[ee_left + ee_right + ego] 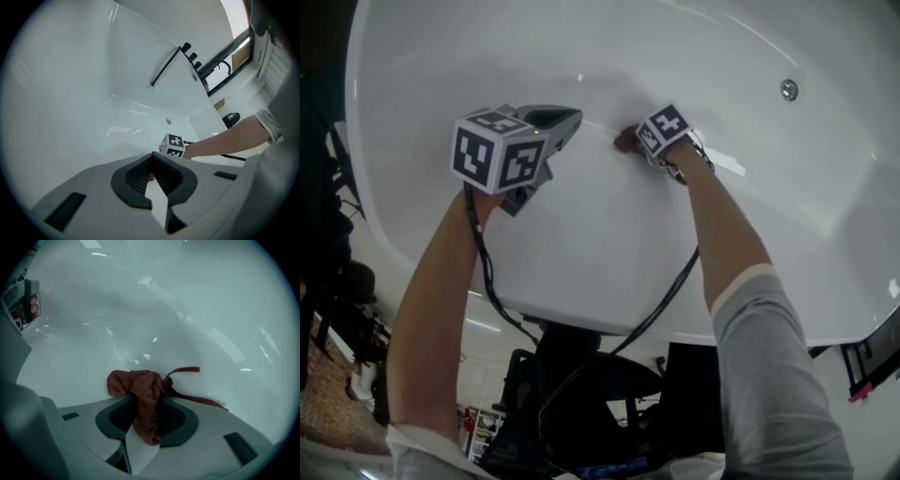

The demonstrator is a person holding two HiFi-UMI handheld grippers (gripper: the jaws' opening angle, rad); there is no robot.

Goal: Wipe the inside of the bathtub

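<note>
In the head view, both arms reach into the white bathtub (825,187). The left gripper (555,120) hangs over the sloping wall near the tub's middle. Just beside it, the right gripper (649,141) holds a reddish-brown cloth (625,141) against that wall. A round metal fitting (788,90) sits toward the tub's right edge.

In the left gripper view, the jaws meet at their tips with nothing between them. Black knobs (186,47) stand on the tub's far rim.

In the right gripper view, the jaws are clamped on the cloth. Its bunched end lies on the white wall, and a thin strip trails to the right.
</note>
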